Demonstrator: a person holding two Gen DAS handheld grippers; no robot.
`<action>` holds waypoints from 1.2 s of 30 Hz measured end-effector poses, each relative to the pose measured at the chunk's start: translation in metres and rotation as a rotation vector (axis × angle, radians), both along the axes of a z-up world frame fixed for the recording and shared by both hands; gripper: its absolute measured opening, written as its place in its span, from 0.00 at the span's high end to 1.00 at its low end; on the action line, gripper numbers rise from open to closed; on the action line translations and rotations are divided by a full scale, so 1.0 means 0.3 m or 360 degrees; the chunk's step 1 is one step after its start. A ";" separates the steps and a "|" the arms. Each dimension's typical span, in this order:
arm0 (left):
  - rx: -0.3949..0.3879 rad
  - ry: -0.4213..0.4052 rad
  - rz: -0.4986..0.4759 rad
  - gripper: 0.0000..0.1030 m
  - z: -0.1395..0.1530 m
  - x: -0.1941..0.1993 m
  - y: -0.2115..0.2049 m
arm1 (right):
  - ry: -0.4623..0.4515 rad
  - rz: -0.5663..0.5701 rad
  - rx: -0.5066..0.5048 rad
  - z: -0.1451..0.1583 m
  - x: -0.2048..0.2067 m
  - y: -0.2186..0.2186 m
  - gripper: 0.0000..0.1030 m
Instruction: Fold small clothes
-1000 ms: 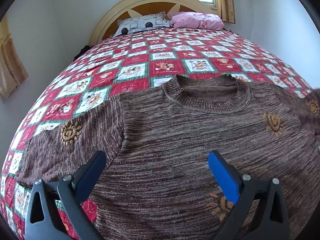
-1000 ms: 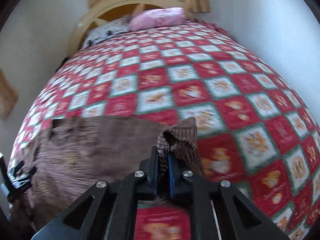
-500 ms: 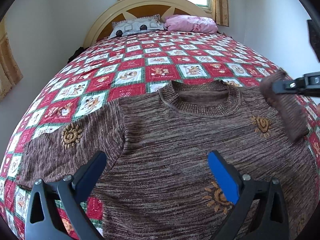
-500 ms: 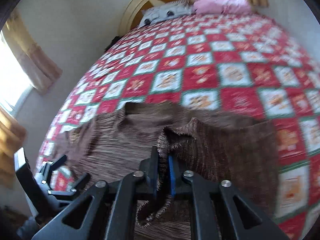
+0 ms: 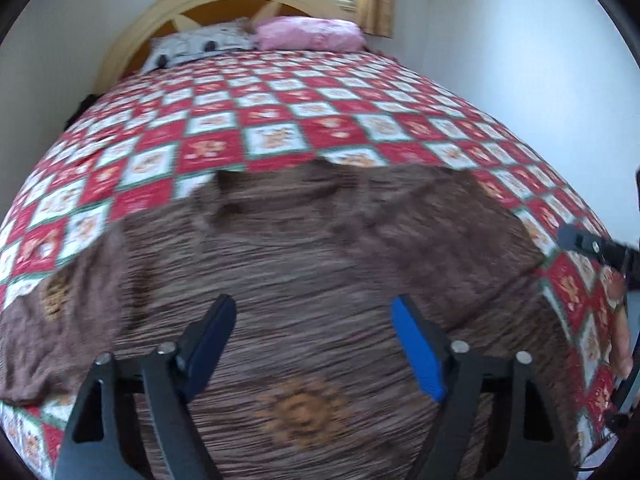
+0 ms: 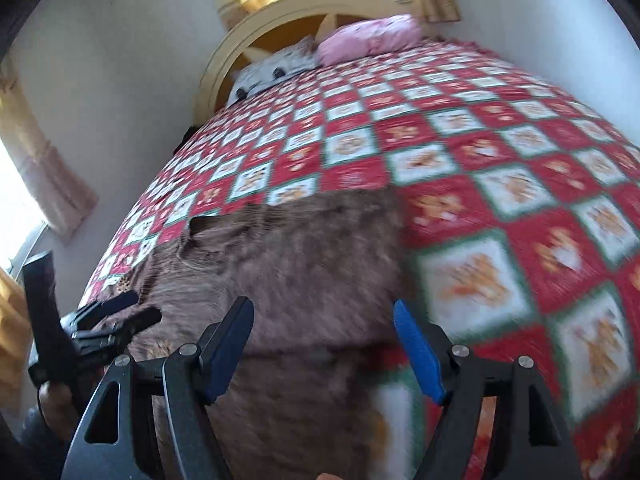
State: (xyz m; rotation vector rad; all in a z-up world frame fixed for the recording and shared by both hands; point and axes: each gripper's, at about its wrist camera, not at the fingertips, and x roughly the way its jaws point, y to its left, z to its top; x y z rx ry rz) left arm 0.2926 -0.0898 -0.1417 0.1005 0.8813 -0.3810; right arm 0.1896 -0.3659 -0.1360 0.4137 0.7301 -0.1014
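Note:
A brown knit sweater with orange sun motifs lies flat on the bed, neck toward the headboard. Its right sleeve lies folded in over the body; the left sleeve stretches out to the left. My left gripper is open and empty, hovering over the sweater's lower body. My right gripper is open and empty above the sweater's right edge. The right gripper also shows at the right edge of the left wrist view, and the left gripper shows at the left of the right wrist view. Both views are blurred.
The bed is covered by a red, white and green checked quilt. A grey pillow and a pink pillow lie by the curved wooden headboard. White walls stand close on both sides.
My right gripper carried the right sleeve across onto the sweater's body, let it go and opened, then drew back to the right. My left gripper stayed open and moved lower over the sweater.

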 end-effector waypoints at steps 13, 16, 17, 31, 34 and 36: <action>-0.0122 0.0294 -0.0055 0.67 -0.128 0.084 -0.198 | -0.0190 -0.0127 -0.0006 -0.073 -0.192 0.008 0.29; -0.0213 0.0313 -0.0084 0.90 -0.115 0.083 -0.205 | -0.0193 -0.0116 -0.0057 -0.076 -0.197 0.022 0.29; -0.0200 0.0300 -0.0098 0.91 -0.104 0.074 -0.211 | -0.0195 -0.0116 -0.0064 -0.078 -0.198 0.024 0.29; -0.0191 0.0083 -0.0047 0.91 0.054 0.069 -0.026 | -0.0159 -0.0069 -0.0102 -0.119 -0.188 0.046 0.29; -0.0173 0.0100 -0.0020 0.91 0.019 0.074 0.003 | -0.0141 -0.0054 -0.0102 -0.128 -0.182 0.054 0.29; -0.0149 0.0114 -0.0004 0.91 -0.011 0.073 0.022 | -0.0122 -0.0048 -0.0104 -0.137 -0.178 0.056 0.29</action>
